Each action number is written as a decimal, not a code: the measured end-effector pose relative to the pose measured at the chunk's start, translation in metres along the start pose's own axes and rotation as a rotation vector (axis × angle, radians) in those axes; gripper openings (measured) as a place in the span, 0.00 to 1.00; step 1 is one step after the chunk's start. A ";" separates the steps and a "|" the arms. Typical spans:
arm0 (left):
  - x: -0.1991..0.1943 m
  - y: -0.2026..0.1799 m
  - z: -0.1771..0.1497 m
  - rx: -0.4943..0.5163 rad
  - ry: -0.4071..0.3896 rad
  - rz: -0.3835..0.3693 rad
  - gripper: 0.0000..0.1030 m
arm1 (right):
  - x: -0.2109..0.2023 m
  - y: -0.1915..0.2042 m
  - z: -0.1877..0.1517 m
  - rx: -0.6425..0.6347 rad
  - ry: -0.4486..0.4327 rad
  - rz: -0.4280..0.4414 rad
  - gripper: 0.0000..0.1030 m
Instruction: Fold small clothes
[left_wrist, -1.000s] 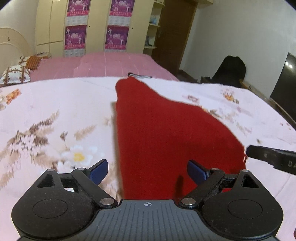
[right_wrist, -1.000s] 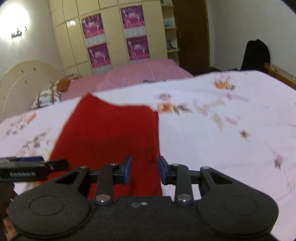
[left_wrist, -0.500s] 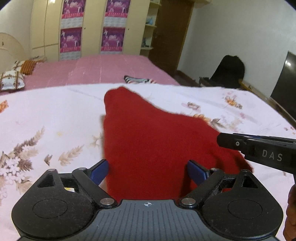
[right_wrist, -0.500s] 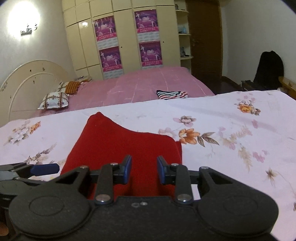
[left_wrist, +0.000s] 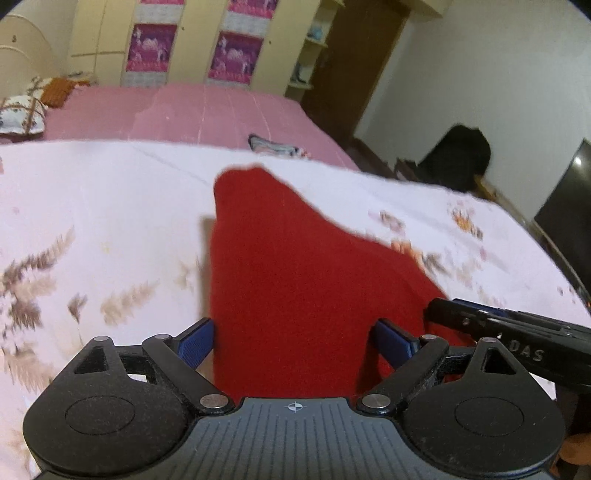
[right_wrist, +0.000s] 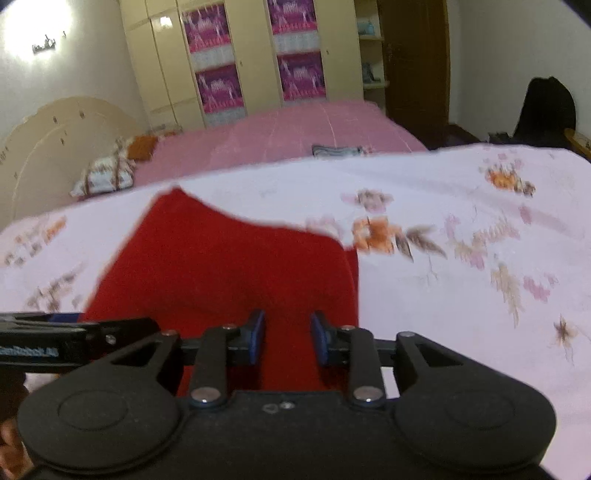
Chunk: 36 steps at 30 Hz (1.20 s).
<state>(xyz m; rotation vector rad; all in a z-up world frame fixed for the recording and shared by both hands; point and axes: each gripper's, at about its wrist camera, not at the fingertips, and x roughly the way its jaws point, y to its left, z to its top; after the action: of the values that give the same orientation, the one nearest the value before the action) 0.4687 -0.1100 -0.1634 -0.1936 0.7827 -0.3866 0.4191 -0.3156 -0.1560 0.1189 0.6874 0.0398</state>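
The left gripper (left_wrist: 294, 341) is held low and level over the near edge of the floral sheet (left_wrist: 92, 221), its blue fingers (left_wrist: 195, 341) spread wide — the red garment (left_wrist: 295, 266) lies between them, ungripped. The garment lies flat near the sheet's middle, tapering to a point toward the far edge. The right gripper (right_wrist: 287, 341) sits just beside the left, level, fingers (right_wrist: 255, 339) parted narrowly over the garment's near right part — not closed on it.

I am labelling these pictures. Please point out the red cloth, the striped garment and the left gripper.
red cloth (left_wrist: 295, 280): left wrist view, middle of its surface
striped garment (right_wrist: 338, 150): right wrist view, its centre, on the pink bed
left gripper (left_wrist: 293, 341): left wrist view, midway between fingertips
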 end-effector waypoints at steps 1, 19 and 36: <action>0.002 0.000 0.006 0.001 -0.013 0.008 0.89 | 0.001 0.001 0.006 0.001 -0.015 0.006 0.28; 0.082 0.011 0.034 -0.038 0.025 0.126 0.89 | 0.083 0.000 0.015 -0.088 0.017 -0.132 0.26; 0.025 -0.003 0.025 0.071 -0.046 0.146 0.89 | 0.076 -0.005 0.013 -0.018 -0.015 -0.113 0.31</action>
<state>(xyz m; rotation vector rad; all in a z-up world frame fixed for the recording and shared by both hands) 0.5015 -0.1221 -0.1612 -0.0780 0.7314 -0.2701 0.4862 -0.3163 -0.1952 0.0628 0.6772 -0.0629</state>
